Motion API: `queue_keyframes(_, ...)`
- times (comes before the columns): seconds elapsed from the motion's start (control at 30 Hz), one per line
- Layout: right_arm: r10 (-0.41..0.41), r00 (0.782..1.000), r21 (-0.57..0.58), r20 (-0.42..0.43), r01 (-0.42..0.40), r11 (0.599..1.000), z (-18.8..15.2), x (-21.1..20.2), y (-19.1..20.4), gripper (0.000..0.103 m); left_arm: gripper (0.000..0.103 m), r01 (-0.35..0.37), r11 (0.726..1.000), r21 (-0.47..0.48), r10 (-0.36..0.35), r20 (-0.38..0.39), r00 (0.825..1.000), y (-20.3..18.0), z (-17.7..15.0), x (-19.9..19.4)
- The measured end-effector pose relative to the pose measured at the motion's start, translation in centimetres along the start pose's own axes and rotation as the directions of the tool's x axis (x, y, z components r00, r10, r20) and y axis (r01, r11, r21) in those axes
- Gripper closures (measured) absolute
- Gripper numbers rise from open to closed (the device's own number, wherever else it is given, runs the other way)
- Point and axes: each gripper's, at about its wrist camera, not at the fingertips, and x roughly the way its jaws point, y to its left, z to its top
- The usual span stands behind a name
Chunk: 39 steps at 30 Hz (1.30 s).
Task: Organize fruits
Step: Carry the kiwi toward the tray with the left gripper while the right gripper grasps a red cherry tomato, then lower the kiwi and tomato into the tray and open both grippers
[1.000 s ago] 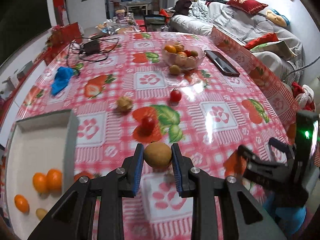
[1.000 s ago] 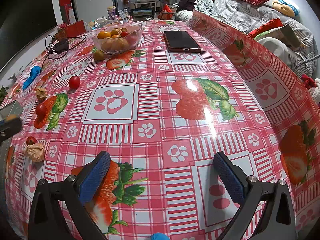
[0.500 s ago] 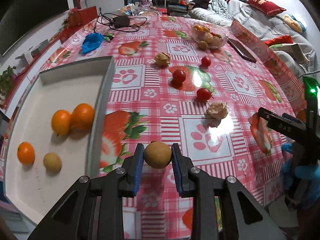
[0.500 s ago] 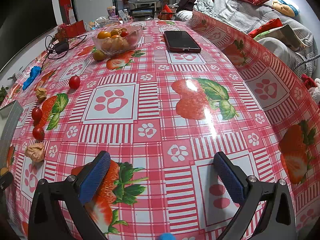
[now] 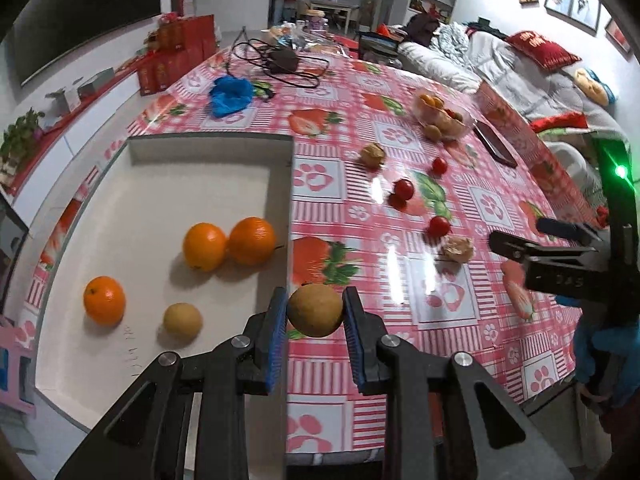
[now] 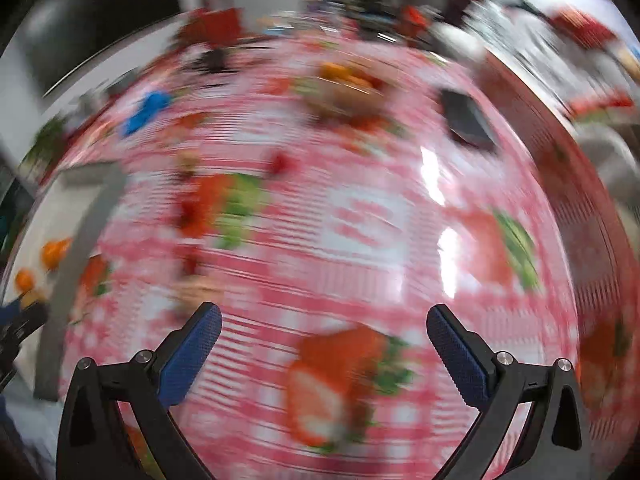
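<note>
My left gripper (image 5: 315, 312) is shut on a round brown fruit (image 5: 315, 310) and holds it above the table, just right of the white tray's wall (image 5: 286, 200). The tray holds three oranges (image 5: 251, 240) and a small brown fruit (image 5: 182, 320). Cherry tomatoes (image 5: 403, 188) and husked fruits (image 5: 456, 249) lie loose on the red checked tablecloth. A glass bowl (image 5: 442, 117) of fruit stands farther back. My right gripper (image 6: 324, 344) is open and empty above the cloth; its view is blurred. It also shows at the right of the left wrist view (image 5: 560, 256).
A black phone (image 5: 494, 145) lies beside the bowl. A blue cloth (image 5: 231, 94) and a charger with cables (image 5: 282, 60) sit at the far end. A sofa with cushions runs along the right side. The table's near edge is just below my left gripper.
My left gripper has carried the brown fruit left, towards the tray's right wall. My right gripper has started moving, so its view has blurred and shifted; it remains open.
</note>
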Motion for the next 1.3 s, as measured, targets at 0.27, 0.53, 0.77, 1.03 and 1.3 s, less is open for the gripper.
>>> queue_keyframes(0.27,-0.009,0.997,-0.183,-0.080,-0.006,0.983,3.4,4.5,6.3,0.009,0.073,-0.036,0.996,-0.076,0.037,0.009,0.999,4.5,-1.0,-1.0)
queue_keyframes(0.53,0.067,0.980,-0.095,-0.187,-0.086,0.992,3.4,6.5,6.0,0.078,0.073,-0.045,0.992,-0.117,0.046,0.001,0.999,6.3,-1.4,-1.0)
queue_keyframes(0.77,0.186,0.972,0.053,-0.144,-0.180,0.982,4.0,4.3,3.8,0.078,0.073,-0.045,0.992,-0.121,0.046,0.006,0.999,6.5,-1.7,-1.3)
queue_keyframes(1.03,0.245,0.964,0.050,-0.106,-0.241,0.969,4.6,2.1,5.5,0.078,0.073,-0.059,0.989,-0.136,0.062,0.021,0.998,7.9,-1.7,-2.2)
queue_keyframes(1.3,0.311,0.946,-0.007,-0.092,-0.313,0.950,6.1,1.1,10.4,0.078,0.073,-0.113,0.983,-0.148,0.123,0.062,0.990,11.1,0.3,-4.0)
